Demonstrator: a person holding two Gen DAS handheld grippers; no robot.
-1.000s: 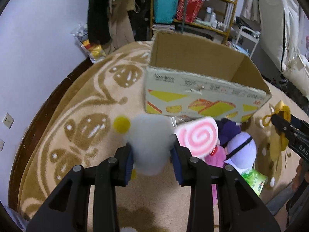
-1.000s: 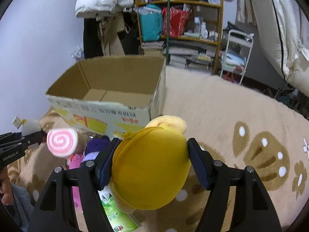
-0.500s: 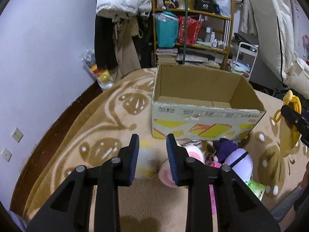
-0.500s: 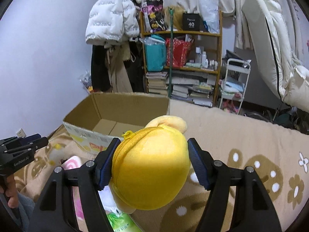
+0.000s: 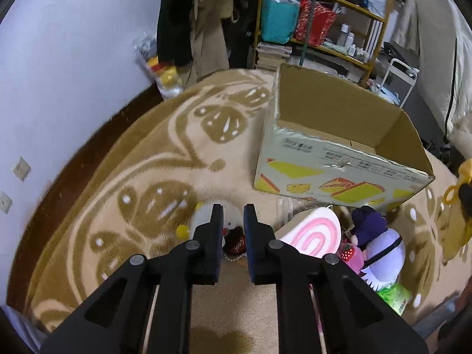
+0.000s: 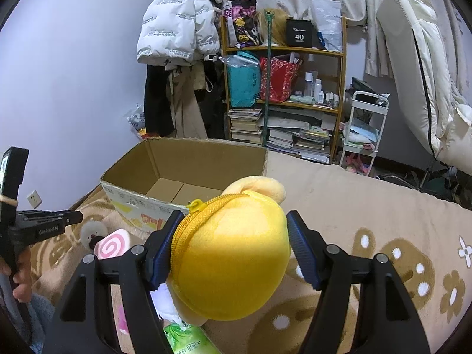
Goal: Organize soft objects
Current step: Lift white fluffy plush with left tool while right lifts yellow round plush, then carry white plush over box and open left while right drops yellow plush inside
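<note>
Right wrist view: the right tool (image 6: 230, 250) clamps a yellow plush toy (image 6: 233, 262) just before the cardboard box (image 6: 188, 177); the left tool (image 5: 233, 230), closed and empty, hangs above a white plush toy (image 5: 203, 215) near the box.

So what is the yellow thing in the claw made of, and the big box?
The yellow pouch looks like soft plush fabric: fuzzy matte surface, a zip along its seam, bulging between the right claw. The box looks like plain brown cardboard, with matte walls, folded bottom flaps and a printed front.
</note>
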